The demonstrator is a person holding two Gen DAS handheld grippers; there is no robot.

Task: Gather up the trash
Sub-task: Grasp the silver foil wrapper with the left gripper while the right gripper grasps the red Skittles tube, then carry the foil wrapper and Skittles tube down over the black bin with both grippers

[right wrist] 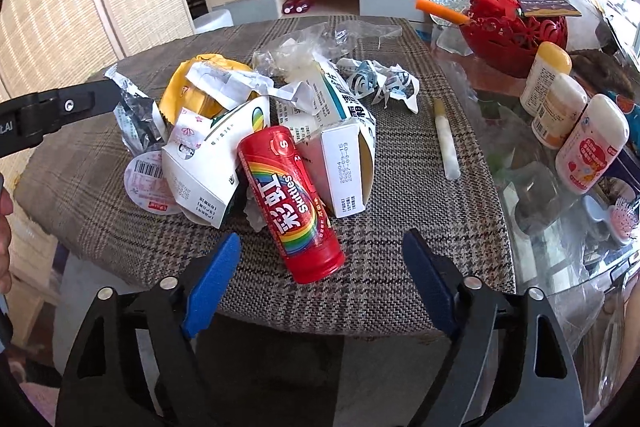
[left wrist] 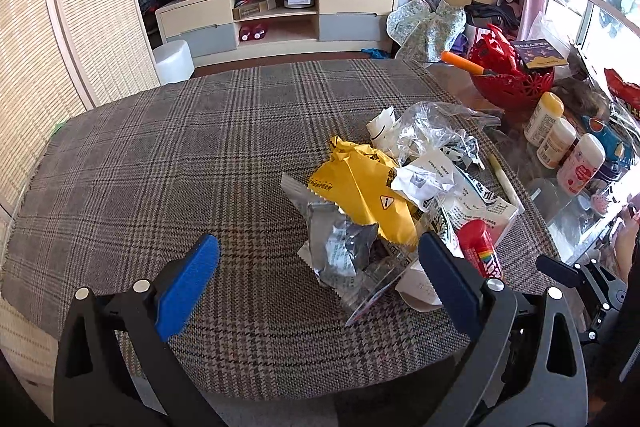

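Left wrist view: the left claw (left wrist: 318, 259) is spread wide and pinches nothing. Its right finger reaches into the near edge of the trash pile (left wrist: 400, 195), while its left finger hangs over bare cloth. The pile sits on the plaid-covered tabletop (left wrist: 160, 167), toward its right edge. Nearest the claw is a crumpled silver foil wrapper (left wrist: 340, 247), which looks feather-light, soft and crackly; a pinch on a bunched fold should hold better than one on a flat flap. Behind it lies a yellow bag (left wrist: 368, 195), limp and creased, and farther back a clear plastic bag (left wrist: 436, 123) that is probably slippery.

Right wrist view: the right claw (right wrist: 320, 263) is also spread, with nothing between the pads. The red Skittles tube (right wrist: 292, 203) lies on its side just ahead, at the tabletop's near edge, its base pointing into the gap. The tube looks stiff, smooth and light, and likely to roll, so a grip across its round body near the middle seems safest. Beside it are a white carton (right wrist: 208, 171) and an open white box (right wrist: 344, 167), both thin card that would crush if squeezed hard. Crumpled printed paper (right wrist: 380, 83) lies toward the far side.
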